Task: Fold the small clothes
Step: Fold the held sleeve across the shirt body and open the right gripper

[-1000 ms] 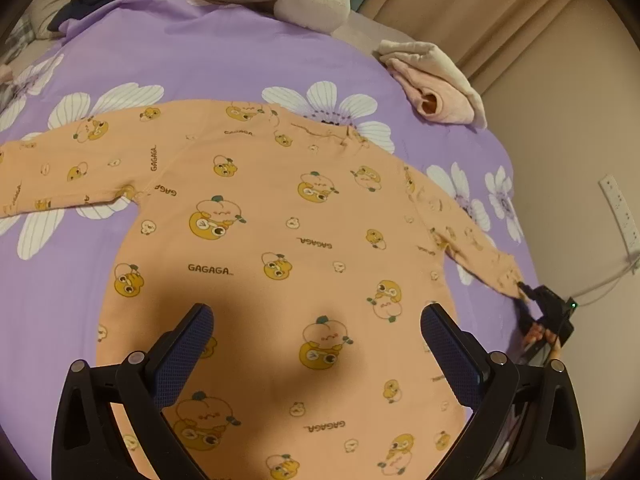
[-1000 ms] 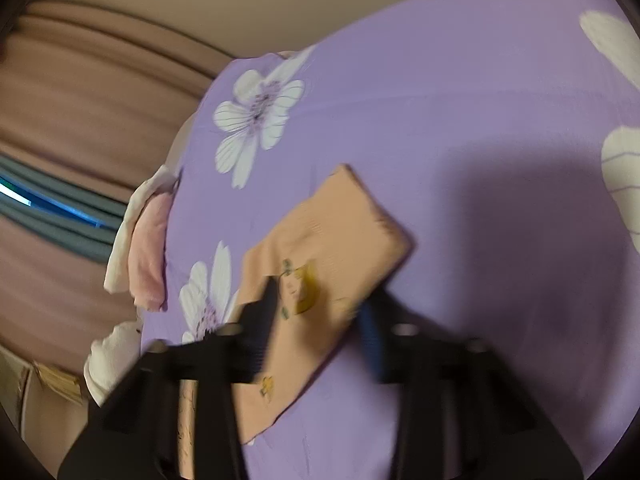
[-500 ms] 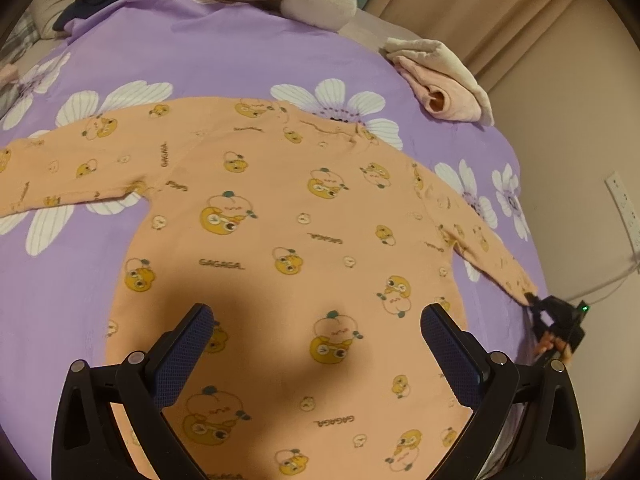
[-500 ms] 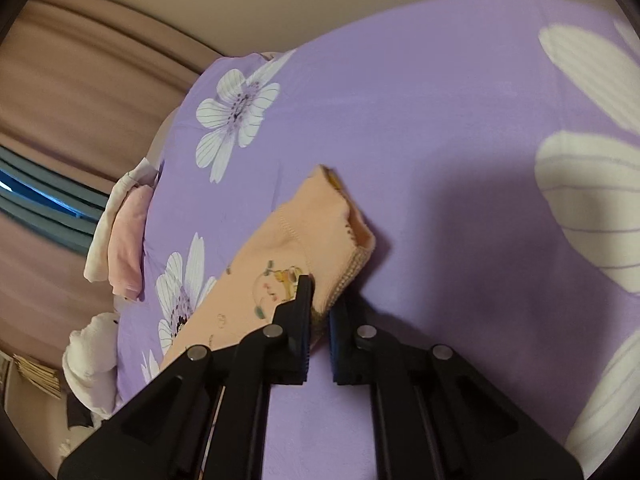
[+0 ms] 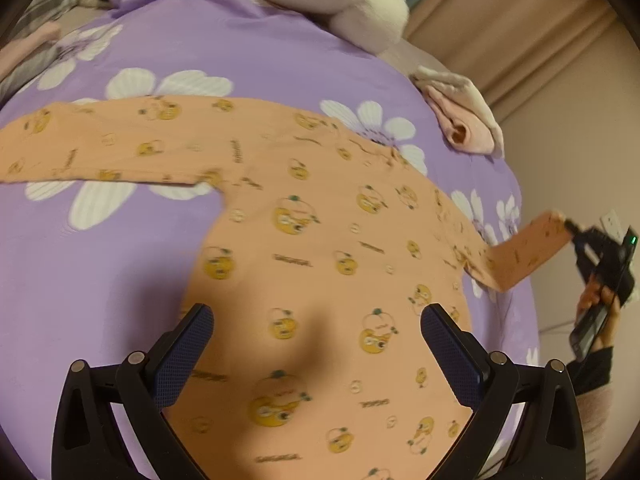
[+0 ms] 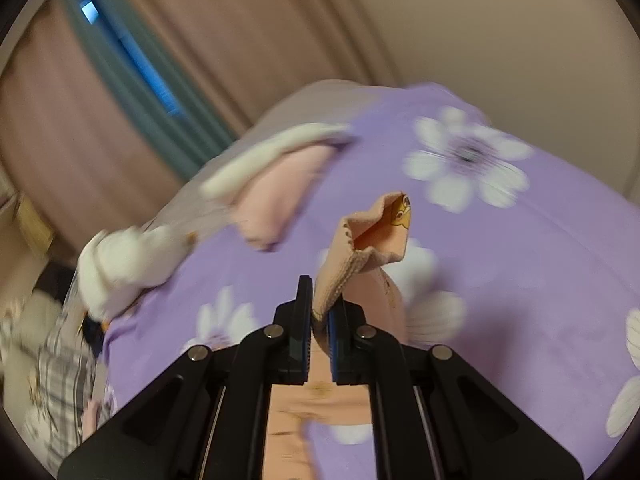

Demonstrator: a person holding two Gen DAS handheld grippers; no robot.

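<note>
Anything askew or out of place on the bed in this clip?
Nothing stands out. The orange shirt lies flat on the purple sheet; only its sleeve cuff is off the bed, pinched in the right gripper. The left gripper is open above the hem.

left gripper: black frame, blue textured pads, jaws spread wide, angled down, nothing between the pads
right gripper: black two-finger frame, blue pads, jaws pinched together on the ribbed cuff of the peach printed sleeve, raised clear of the surface
right hand: at the far right of the left wrist view, fingers wrapped around the gripper's handle, dark cuff at the wrist
</note>
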